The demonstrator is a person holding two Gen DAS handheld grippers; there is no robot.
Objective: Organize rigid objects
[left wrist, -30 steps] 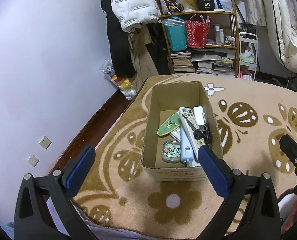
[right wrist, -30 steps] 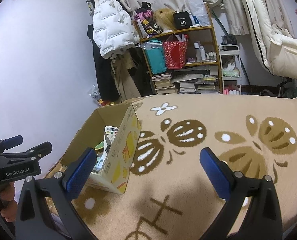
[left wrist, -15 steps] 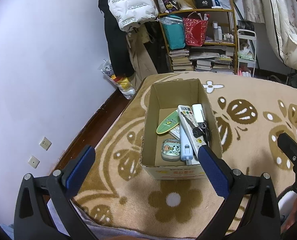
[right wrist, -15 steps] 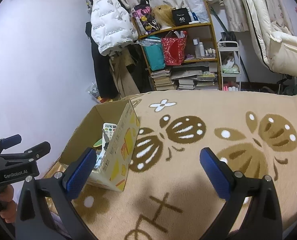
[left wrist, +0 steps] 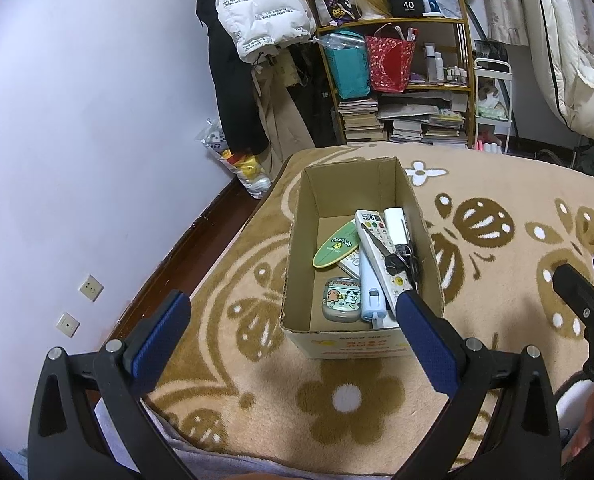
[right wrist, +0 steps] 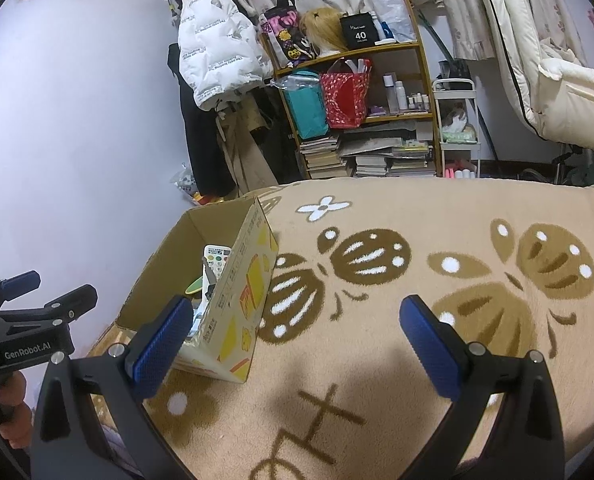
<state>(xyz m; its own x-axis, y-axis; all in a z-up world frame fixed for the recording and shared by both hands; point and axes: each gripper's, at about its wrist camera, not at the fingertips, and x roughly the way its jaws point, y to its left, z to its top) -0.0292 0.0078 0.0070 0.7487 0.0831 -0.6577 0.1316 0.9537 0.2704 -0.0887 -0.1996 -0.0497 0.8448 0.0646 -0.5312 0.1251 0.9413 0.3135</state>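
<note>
Cardboard box (left wrist: 411,208) holds remote (left wrist: 379,252), maybe scissors (left wrist: 397,258); both tongs gape empty.

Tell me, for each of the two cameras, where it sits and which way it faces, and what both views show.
Left wrist: sits on the left gripper, above the patterned beige blanket; looks down into the open brown cardboard box. Its blue-padded fingers show, and the right gripper at the edge.
Right wrist: sits on the right gripper, lower, right of the box; faces the wooden bookshelf. The left gripper and hand show.
Shared: box, white remote control, blanket, bookshelf.
</note>
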